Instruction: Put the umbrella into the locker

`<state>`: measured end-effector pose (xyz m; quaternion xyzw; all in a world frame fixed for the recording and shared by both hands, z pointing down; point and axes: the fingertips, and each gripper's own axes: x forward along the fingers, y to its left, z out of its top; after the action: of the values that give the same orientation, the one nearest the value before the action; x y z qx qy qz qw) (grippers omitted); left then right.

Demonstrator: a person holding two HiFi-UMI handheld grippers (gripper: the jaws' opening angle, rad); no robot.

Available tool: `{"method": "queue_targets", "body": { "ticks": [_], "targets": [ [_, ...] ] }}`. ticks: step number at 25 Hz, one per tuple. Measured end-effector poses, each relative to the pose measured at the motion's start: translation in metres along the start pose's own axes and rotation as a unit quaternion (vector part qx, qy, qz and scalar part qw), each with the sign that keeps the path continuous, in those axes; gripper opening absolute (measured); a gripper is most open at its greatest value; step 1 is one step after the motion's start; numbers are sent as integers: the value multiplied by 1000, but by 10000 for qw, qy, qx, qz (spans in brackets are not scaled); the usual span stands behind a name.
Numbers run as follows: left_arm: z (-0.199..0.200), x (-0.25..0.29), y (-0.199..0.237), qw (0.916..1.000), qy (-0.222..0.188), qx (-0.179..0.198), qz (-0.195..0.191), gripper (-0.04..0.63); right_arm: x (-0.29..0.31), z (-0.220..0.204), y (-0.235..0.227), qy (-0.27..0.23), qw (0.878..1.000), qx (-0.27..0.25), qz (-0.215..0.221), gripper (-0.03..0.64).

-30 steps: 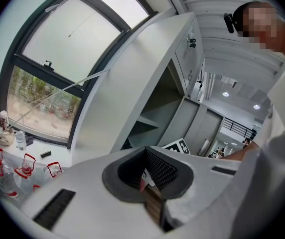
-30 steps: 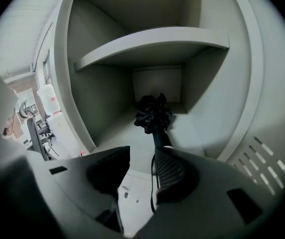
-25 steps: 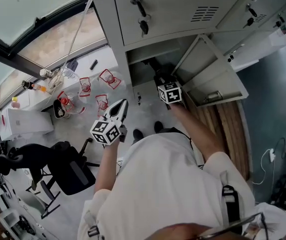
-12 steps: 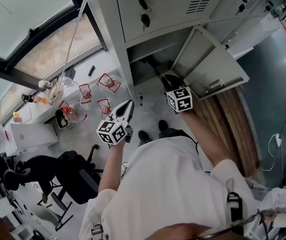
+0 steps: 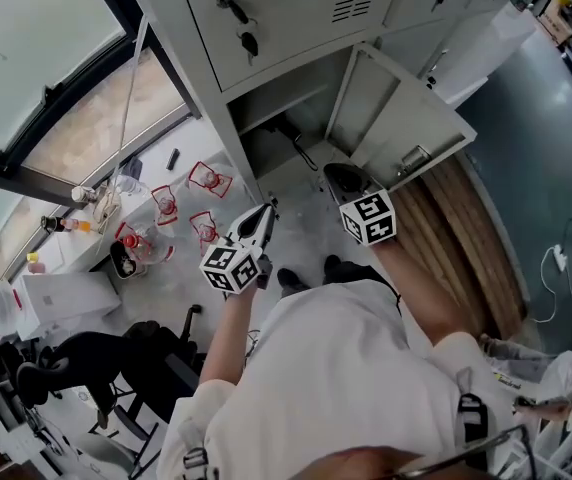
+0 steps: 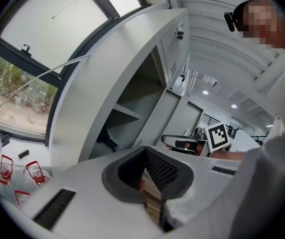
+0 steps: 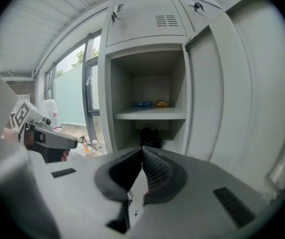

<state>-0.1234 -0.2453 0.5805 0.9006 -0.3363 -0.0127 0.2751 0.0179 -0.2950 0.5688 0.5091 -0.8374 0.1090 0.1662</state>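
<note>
The black umbrella [image 7: 150, 136] lies in the lower compartment of the open grey locker [image 7: 147, 73], under its shelf; in the head view the umbrella [image 5: 291, 136] shows as a dark shape inside. My right gripper [image 7: 142, 151] is shut and empty, held in front of the opening, apart from the umbrella. In the head view the right gripper [image 5: 336, 173] hovers just outside the locker beside its open door [image 5: 396, 118]. My left gripper [image 6: 145, 153] is shut on nothing and sits left of the locker; in the head view the left gripper [image 5: 263, 213] points toward the locker's base.
A blue item [image 7: 143, 104] and a yellow item [image 7: 161, 103] rest on the locker shelf. Several red-topped bottles [image 5: 201, 223] stand on the floor by the window [image 5: 36, 58]. A black chair [image 5: 156, 358] is behind on the left. Wooden flooring [image 5: 466, 218] runs to the right.
My right gripper has drawn back out of the locker's lower compartment toward me and risen, leaving the umbrella inside. The left gripper has shifted a little toward the locker.
</note>
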Motion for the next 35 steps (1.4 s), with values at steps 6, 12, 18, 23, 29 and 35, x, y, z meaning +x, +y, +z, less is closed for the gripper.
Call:
{"method": "queue_targets", "body": {
  "ticks": [6, 12, 18, 23, 29, 35],
  "targets": [
    [0, 3, -20, 9996, -182, 59, 201, 3, -24, 0, -7, -128, 9993, -97, 347, 6],
    [-10, 1, -53, 9979, -409, 58, 497, 3, -57, -2, -14, -289, 9971, -27, 700, 6],
    [-20, 1, -94, 9942, -726, 102, 789, 3, -86, -18, -27, -284, 9949, 32, 968, 6],
    [-35, -1, -124, 9907, -791, 207, 1084, 3, -110, -26, -31, -356, 9915, -114, 1245, 6],
    [-46, -7, -149, 9863, -847, 271, 1392, 3, -127, -32, -41, -339, 9911, -170, 1278, 6],
    [-40, -23, -158, 9805, -906, 425, 1693, 3, -131, -32, -39, -344, 9890, -127, 1430, 6]
  ]
}}
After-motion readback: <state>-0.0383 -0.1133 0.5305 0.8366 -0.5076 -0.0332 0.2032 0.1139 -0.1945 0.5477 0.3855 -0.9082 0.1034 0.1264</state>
